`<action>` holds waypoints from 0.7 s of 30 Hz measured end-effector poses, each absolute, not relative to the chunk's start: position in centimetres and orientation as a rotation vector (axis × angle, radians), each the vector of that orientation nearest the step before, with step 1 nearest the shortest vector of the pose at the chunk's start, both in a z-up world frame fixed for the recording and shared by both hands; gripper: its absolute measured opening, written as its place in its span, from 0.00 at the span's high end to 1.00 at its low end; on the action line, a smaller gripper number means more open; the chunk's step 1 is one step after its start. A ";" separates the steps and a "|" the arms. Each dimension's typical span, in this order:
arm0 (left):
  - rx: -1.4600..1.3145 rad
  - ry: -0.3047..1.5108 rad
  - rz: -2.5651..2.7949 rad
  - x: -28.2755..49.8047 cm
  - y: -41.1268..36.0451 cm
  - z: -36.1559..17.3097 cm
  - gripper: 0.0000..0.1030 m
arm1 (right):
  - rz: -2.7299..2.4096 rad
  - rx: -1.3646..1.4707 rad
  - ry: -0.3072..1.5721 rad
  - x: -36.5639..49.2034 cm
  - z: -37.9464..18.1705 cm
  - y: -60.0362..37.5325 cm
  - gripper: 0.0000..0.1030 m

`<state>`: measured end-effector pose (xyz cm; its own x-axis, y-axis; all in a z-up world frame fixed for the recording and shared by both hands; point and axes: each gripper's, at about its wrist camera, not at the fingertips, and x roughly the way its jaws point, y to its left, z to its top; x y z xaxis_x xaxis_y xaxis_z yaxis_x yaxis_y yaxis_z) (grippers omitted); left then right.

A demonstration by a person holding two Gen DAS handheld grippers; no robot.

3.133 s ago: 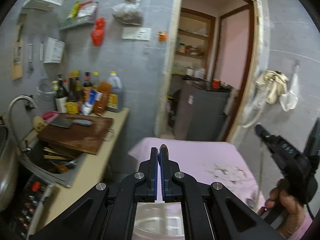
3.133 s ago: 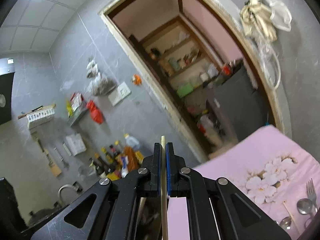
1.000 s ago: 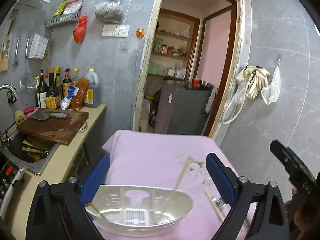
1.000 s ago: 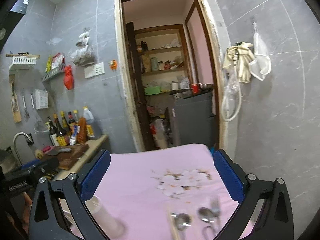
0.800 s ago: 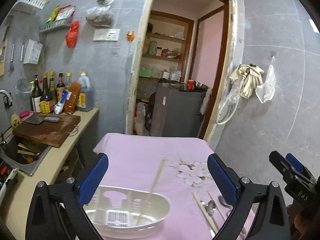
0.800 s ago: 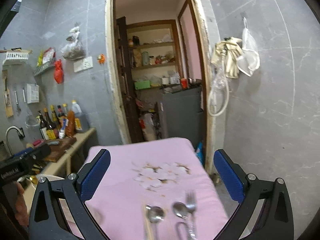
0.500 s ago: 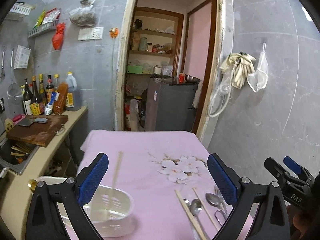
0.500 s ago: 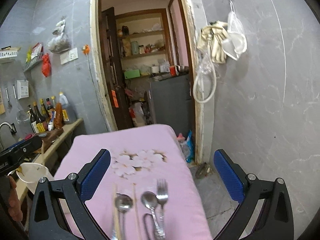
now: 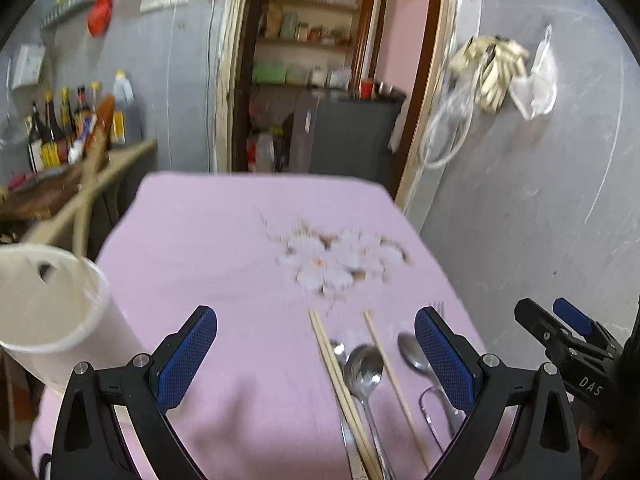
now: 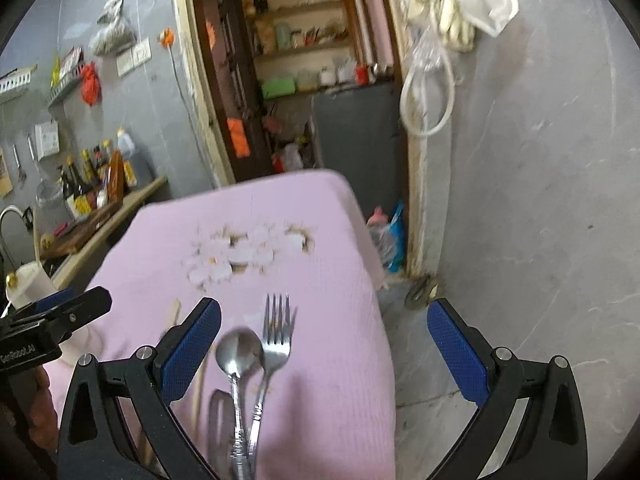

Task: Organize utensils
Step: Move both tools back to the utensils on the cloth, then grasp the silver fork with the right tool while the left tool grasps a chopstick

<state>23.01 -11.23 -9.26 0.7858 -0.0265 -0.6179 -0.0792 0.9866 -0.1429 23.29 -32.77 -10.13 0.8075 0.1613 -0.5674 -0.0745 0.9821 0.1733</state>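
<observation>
Between right claw [image 10: 324, 338] tips: fork [image 10: 278, 330], spoon [image 10: 239, 350].

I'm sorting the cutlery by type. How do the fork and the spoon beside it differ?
The fork ends in straight tines; the spoon ends in a rounded bowl. The fork's head reaches further up the pink cloth than the spoon's. Both are shiny metal, lying flat, their handles meeting toward the near edge.

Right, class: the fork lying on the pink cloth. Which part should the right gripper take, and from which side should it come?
Probably the handle's thin neck just below the tines, from above, fingers either side of it. The fork lies flat on the cloth, tines away from the open right gripper. Lower down, its handle crosses the spoon, so a grip there would likely catch both.
</observation>
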 end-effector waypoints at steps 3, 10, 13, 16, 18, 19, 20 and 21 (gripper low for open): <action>-0.186 0.708 0.023 24.1 -11.4 -10.8 0.09 | 0.169 0.149 0.661 24.7 -11.9 -32.5 0.02; -0.267 0.828 0.004 26.6 -11.2 -14.2 0.35 | 0.286 0.210 0.774 28.3 -14.8 -31.3 0.27; -0.308 0.867 0.005 27.4 -10.7 -15.2 0.46 | 0.338 0.234 0.822 29.3 -16.0 -30.9 0.35; -0.362 0.891 0.000 27.8 -10.0 -15.8 0.55 | 0.376 0.254 0.844 29.6 -16.8 -30.5 0.46; -0.383 0.911 -0.003 28.3 -9.6 -16.3 0.62 | 0.389 0.266 0.846 29.8 -17.1 -30.4 0.49; -0.390 0.918 -0.008 28.5 -9.5 -16.5 0.65 | 0.397 0.275 0.849 30.1 -17.3 -30.3 0.52; -0.390 0.917 -0.009 28.6 -9.4 -16.6 0.66 | 0.402 0.282 0.851 30.3 -17.3 -30.4 0.54; -0.387 0.920 -0.015 28.8 -9.4 -16.7 0.68 | 0.410 0.289 0.854 30.5 -17.3 -30.4 0.55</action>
